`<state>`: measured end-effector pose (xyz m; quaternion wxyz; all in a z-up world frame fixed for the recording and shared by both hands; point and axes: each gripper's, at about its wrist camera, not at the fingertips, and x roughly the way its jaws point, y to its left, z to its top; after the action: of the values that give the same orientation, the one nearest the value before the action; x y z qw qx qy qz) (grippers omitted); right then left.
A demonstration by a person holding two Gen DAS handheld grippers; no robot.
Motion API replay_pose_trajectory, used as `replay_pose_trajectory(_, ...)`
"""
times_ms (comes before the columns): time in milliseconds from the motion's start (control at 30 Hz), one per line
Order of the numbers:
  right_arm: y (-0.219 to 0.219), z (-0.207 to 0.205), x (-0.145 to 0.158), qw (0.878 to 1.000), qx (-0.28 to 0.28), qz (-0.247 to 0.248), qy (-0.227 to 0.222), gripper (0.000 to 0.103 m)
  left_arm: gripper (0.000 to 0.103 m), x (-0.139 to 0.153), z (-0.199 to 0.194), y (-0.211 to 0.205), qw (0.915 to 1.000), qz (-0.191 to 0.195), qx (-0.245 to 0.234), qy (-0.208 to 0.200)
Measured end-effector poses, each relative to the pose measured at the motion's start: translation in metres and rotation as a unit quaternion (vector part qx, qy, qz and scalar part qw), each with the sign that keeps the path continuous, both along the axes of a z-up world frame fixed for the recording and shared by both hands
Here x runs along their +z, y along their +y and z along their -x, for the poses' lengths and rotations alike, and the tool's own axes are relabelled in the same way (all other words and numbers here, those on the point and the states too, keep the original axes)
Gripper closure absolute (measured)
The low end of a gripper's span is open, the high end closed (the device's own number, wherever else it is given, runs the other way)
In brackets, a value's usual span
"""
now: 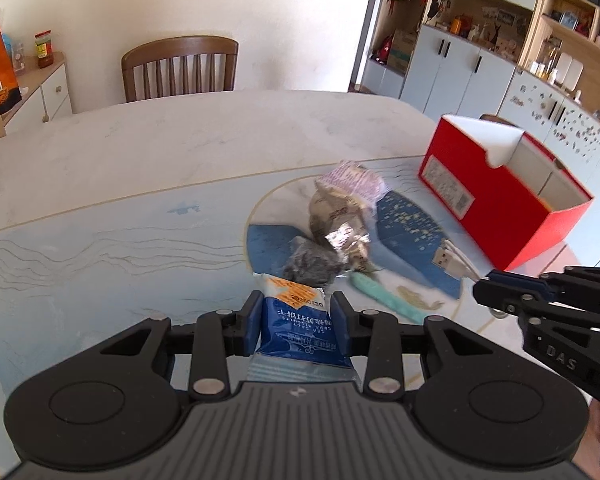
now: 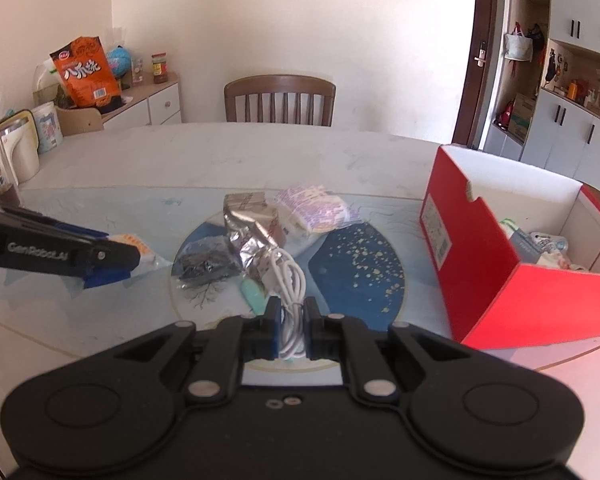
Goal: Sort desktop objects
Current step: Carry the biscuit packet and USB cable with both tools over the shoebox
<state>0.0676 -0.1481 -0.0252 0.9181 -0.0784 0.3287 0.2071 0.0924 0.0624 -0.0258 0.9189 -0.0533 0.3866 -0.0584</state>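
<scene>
1. Black and angled downward, our left gripper (image 1: 296, 322) clamps a blue snack packet (image 1: 300, 332) clear of the table; our right gripper (image 2: 291, 330) pinches a coiled white USB cable (image 2: 288, 280), its plug dangling free.
2. Below us lies a pale table (image 1: 180, 148) with a blue-patterned mat (image 2: 360, 264); a silver foil packet (image 2: 252, 228), a pink-printed packet (image 2: 316, 208) and a dark packet (image 2: 204, 264) cluster there; a red box (image 2: 480, 264) stands open to the right; a wooden chair (image 2: 280, 100) faces us.
3. The box's contents are partly hidden; a mint-green item (image 1: 384, 296) stays blurred.
</scene>
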Motion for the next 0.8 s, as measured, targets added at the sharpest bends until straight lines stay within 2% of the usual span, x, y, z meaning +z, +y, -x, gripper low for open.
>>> replay_pose_trajectory(533,-0.041,-0.006,0.032,0.998,-0.049,-0.012,-0.027,0.094,0.068,0.039,-0.004,-0.036,0.9978,0.035,-0.042,-0.038)
replay_pose_trajectory(800,-0.072,-0.017,0.042,0.997,-0.064,-0.013,-0.042,0.094,0.068,0.057,-0.020,-0.071,0.9952,0.037,-0.063,-0.065)
